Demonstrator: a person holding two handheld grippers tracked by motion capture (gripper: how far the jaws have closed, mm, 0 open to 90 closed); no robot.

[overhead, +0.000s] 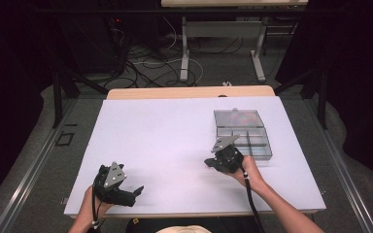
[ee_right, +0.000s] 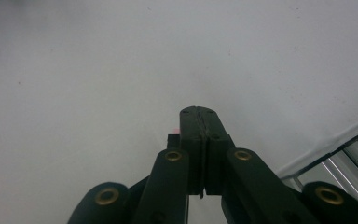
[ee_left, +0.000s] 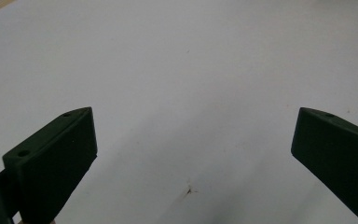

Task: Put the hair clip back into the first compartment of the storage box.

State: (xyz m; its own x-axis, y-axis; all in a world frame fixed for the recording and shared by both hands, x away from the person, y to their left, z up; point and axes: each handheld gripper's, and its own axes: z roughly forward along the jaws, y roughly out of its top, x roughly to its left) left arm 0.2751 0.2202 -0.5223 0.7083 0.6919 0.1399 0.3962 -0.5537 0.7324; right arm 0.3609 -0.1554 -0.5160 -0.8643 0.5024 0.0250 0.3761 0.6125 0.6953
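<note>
Left tongs (overhead: 137,190) lower left, spread wide over the counter (overhead: 165,141); right tongs (overhead: 208,162) clenched tight beside the clear compartment box (overhead: 243,132).

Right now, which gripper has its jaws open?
The left gripper: its jaws stand wide apart over the bare table. The right gripper, beside the clear box, has its jaws pressed together.

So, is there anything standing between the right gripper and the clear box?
Nothing visible. The right gripper is just beside the near left corner of the box, with only bare table around it. Its fingers are shut and point away from the box, so it must turn first.
</note>
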